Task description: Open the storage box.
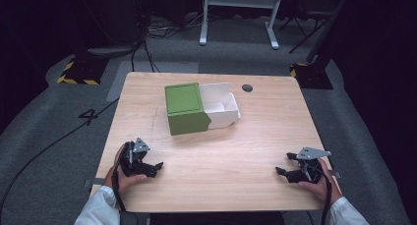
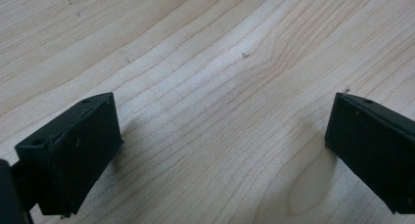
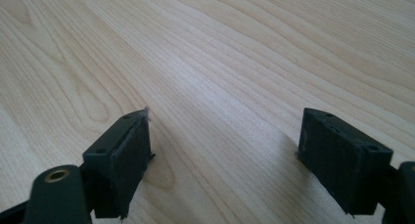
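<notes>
A: Where are the grippers?
B: The left gripper (image 1: 156,167) rests wide open and empty on the tabletop (image 1: 236,151). The green box (image 1: 186,108) with its white tray (image 1: 223,107) sits far ahead. The right gripper (image 1: 281,173) is open too.
A: Next?
B: Reach slowly, one gripper each side.

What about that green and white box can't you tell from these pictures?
- Green box, high view: its inside is hidden by its own closed top.
- White tray, high view: the part tucked inside the green box is hidden.
- Any print on the box is too small to read.
</notes>
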`<state>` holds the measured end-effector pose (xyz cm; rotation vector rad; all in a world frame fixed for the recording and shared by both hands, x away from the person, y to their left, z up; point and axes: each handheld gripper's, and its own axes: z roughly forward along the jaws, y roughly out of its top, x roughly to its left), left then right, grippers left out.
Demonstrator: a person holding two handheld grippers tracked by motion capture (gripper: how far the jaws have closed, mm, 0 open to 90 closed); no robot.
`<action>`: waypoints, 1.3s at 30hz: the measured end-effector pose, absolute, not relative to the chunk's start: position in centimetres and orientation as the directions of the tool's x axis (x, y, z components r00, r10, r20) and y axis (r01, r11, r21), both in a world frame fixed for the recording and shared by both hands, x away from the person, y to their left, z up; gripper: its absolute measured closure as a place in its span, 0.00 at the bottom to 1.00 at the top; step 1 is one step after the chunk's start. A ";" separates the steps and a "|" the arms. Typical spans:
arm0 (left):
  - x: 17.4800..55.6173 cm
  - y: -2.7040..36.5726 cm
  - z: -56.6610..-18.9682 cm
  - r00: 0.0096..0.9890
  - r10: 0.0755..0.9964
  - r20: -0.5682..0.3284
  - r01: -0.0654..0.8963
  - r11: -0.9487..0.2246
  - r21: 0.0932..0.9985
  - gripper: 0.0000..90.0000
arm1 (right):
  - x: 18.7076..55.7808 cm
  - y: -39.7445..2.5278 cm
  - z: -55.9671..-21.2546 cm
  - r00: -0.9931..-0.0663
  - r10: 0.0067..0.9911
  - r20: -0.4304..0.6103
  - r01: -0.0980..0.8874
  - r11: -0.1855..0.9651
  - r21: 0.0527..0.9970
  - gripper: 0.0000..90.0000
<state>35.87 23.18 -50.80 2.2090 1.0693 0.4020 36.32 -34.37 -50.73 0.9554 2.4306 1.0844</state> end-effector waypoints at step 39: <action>35.7 23.3 -50.8 0.628 0.778 -0.006 0.582 -0.465 0.668 0.00 | 36.5 -34.3 -50.7 -0.739 0.673 -0.015 0.440 0.499 0.747 0.21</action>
